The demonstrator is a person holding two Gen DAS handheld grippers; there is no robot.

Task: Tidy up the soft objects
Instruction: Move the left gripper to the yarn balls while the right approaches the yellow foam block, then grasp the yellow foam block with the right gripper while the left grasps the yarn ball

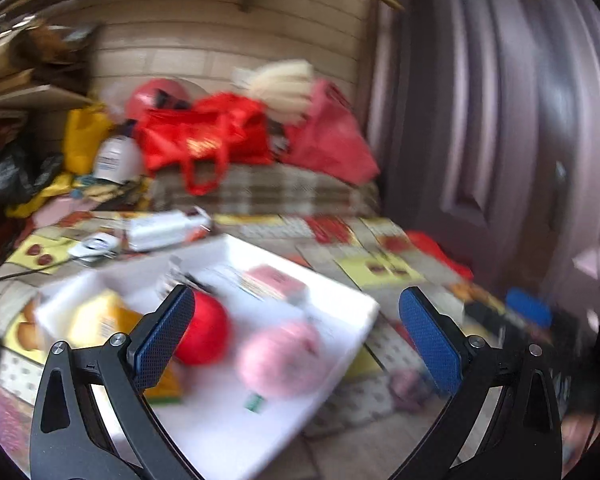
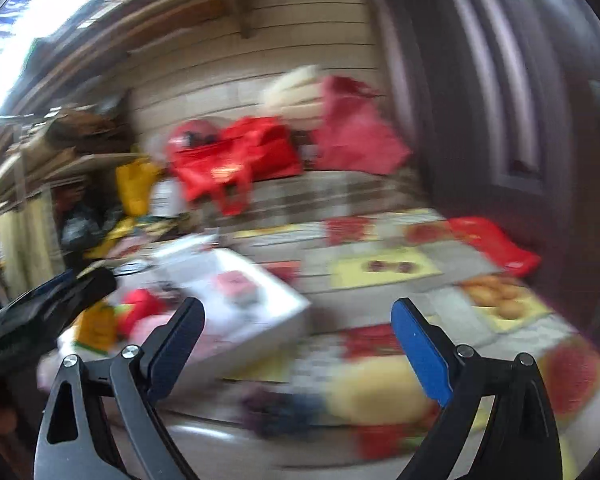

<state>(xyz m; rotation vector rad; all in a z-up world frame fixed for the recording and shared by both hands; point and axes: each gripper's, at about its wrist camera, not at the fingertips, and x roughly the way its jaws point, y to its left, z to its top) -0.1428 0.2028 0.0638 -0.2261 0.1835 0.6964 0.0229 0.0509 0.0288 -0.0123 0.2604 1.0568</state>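
Note:
Both views are motion-blurred. A white tray (image 1: 352,300) lies on the patterned table. In it are a red soft ball (image 1: 208,334), a pink soft ball (image 1: 284,356), a yellow packet (image 1: 100,320) and a pink-and-white pack (image 1: 274,280). My left gripper (image 1: 296,336) is open and empty, hovering over the tray with the balls between its fingers. My right gripper (image 2: 300,344) is open and empty over the table, right of the tray (image 2: 276,308). The left gripper's black body (image 2: 48,308) shows at the left of the right wrist view.
Red bags (image 1: 208,136) and a cream plush (image 1: 284,84) are piled on a plaid cushion at the back. A white bottle (image 1: 116,160), yellow bags and clutter stand at back left. A dark door (image 1: 500,120) stands on the right. A red item (image 2: 496,244) lies near the table's right edge.

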